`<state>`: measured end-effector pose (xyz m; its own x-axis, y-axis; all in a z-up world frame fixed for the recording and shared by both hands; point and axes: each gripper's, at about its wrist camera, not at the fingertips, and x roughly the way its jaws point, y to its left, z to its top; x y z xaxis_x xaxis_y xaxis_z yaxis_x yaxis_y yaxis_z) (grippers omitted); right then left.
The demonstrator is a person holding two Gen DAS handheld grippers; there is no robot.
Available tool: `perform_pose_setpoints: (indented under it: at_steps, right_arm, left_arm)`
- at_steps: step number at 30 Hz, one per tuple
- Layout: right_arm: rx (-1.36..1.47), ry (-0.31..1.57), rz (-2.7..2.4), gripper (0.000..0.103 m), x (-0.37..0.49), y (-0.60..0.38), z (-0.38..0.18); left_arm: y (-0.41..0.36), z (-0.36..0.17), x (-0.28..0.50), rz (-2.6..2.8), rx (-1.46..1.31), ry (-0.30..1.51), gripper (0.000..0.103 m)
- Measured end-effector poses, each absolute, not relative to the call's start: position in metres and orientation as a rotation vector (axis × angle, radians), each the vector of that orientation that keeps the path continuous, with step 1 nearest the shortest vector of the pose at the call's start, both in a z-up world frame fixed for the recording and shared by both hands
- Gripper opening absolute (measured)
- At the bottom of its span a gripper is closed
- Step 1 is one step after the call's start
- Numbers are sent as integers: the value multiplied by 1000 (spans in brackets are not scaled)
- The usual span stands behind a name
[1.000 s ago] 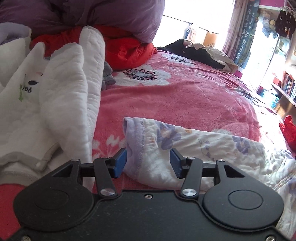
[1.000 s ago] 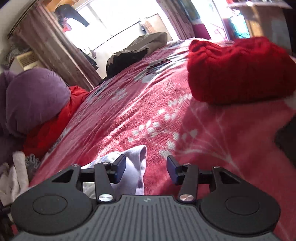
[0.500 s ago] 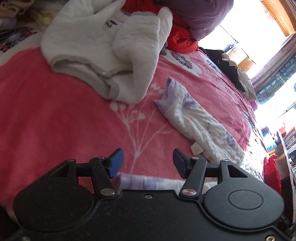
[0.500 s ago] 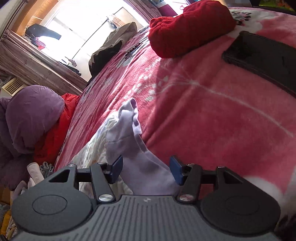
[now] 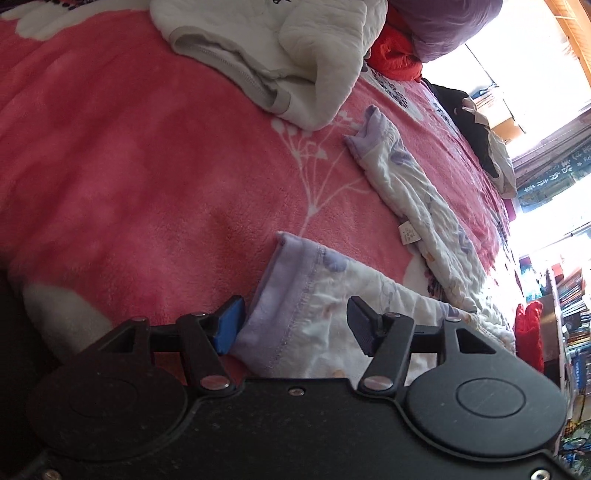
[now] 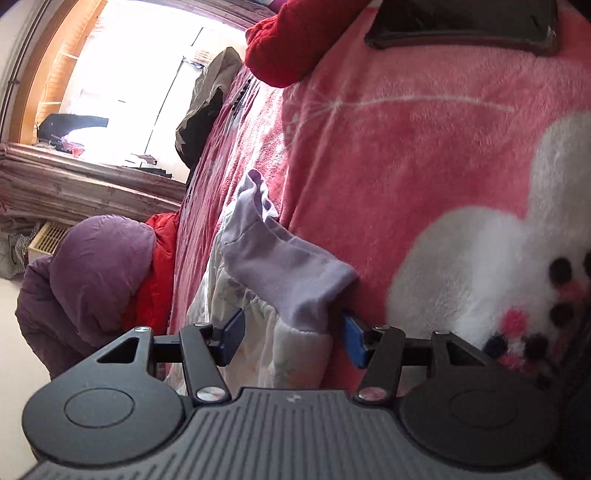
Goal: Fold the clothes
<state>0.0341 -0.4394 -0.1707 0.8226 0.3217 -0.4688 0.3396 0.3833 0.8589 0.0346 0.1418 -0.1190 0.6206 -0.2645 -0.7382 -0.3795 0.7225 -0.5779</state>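
A white floral garment with lilac cuffs (image 5: 413, 192) lies stretched out on the pink blanket (image 5: 147, 166). My left gripper (image 5: 295, 325) is open, its fingers on either side of one lilac cuff (image 5: 291, 295) that lies between them. My right gripper (image 6: 291, 338) is open too, with the garment's other lilac cuff (image 6: 288, 273) lying between its fingers. Neither gripper is closed on the cloth.
A white quilted garment (image 5: 280, 48) lies at the far left of the bed. A purple pillow (image 6: 96, 273) and red cloth (image 6: 159, 258) sit at the bed's head. A red knitted item (image 6: 295, 40) and a black flat object (image 6: 465, 26) lie near the right gripper.
Both grippers have swung back and dropped low over the bed. Each now has a lilac cuff between its open fingers.
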Motion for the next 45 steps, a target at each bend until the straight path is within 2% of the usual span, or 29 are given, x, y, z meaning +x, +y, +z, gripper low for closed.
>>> perform_pose_setpoints:
  at_steps: [4,6,7,8,9,10,11,16,19,24,27,30,37,41,43,45]
  right_arm:
    - [1245,603,-11,57,37,-438,-174]
    - [1251,587,-14,57,40,-437,-176]
    - [1251,587,-1,56,45,-437,-178]
    - [1251,586,13,54,48,-437,-178]
    - [1250,579,18,40,49,-438,-180]
    - [1247,572,28,16,50,-438,-180]
    - [1245,566,37,13,51,-438,-181]
    - [1076,451,96,9,38,-430,-138]
    - [918,442,50,9,26,-422,-108]
    - [868,666,-93,9,30,-426,-131]
    - [902,744,-157,11,31,-429,-149]
    - [810,708,-220,19,24,-418,-137]
    - [461,490,-78,19,23,-376,-92]
    - [245,484,114,19,43,-333,-87]
    - [201,546,157,19,57,-321,-95]
    - [129,723,141,20,71,-309,-115]
  left_arm:
    - [144,-128,35,72,-798,919,59]
    - [141,-128,36,64,-766,906,55]
    - [140,-128,36,57,-757,899,41]
    - [139,-128,36,36,-753,890,21]
    - [139,-127,36,23,-756,874,16]
    - [138,-126,35,10,-759,857,13]
    - [137,-122,35,-2,-742,840,11]
    - [132,-82,34,-67,-655,681,10]
    - [133,-80,36,-62,-649,673,10]
    - [133,-108,43,-11,-647,789,10]
    - [135,-101,42,-24,-645,759,10]
    - [130,-92,42,-40,-603,722,10]
    - [133,-94,38,-18,-631,782,10]
    - [128,-84,32,7,-613,795,10]
    - [125,-80,32,14,-591,796,11]
    - [120,-85,37,66,-491,810,22]
